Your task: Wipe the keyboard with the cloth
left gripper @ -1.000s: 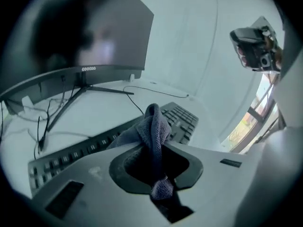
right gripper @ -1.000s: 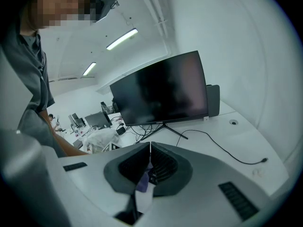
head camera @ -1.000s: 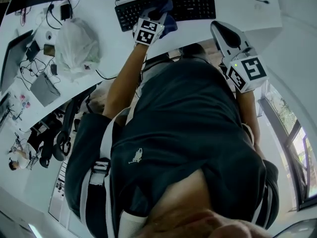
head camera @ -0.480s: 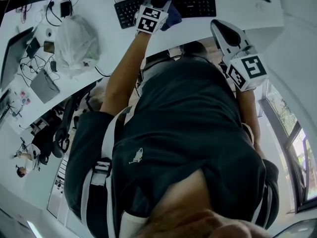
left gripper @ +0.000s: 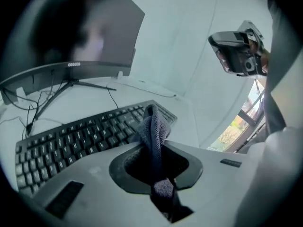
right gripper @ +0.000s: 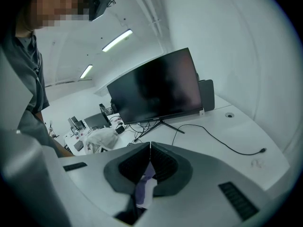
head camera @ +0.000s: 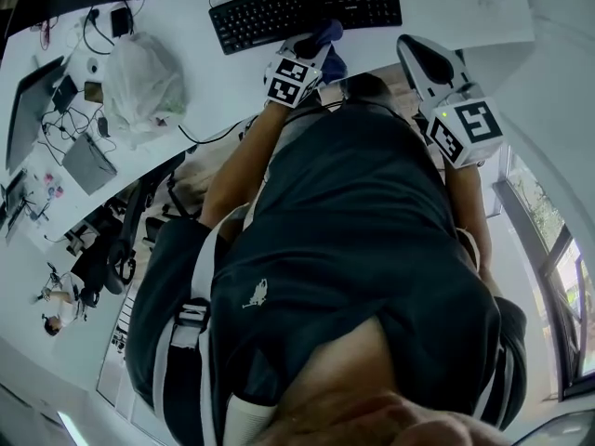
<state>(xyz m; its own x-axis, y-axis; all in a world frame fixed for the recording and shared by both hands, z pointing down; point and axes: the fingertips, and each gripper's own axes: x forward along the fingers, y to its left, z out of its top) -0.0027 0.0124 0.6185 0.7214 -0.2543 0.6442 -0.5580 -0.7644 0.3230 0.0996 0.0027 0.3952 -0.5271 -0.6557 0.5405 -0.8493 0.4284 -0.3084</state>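
Head view places a white plastic bag (head camera: 139,86) and loose cables at the left of the desk (head camera: 483,12), well apart from the work area. The keyboard (head camera: 307,9) lies at upper centre, its long side toward the person, so a sideways pass can cover each row.

The left gripper (head camera: 314,56) sits just below the keyboard's near edge. Its jaws are clamped on the dark blue cloth (head camera: 327,35). In the left gripper view a folded loop stands proud of the jaw tips, probably so fabric rather than plastic meets the keys. The loop appears to be off the keys and held above them.

The right gripper (head camera: 416,56), at right beyond the desk edge, takes no part. Its jaws are closed tip to tip, and a pale patch low in the gap cannot be identified.
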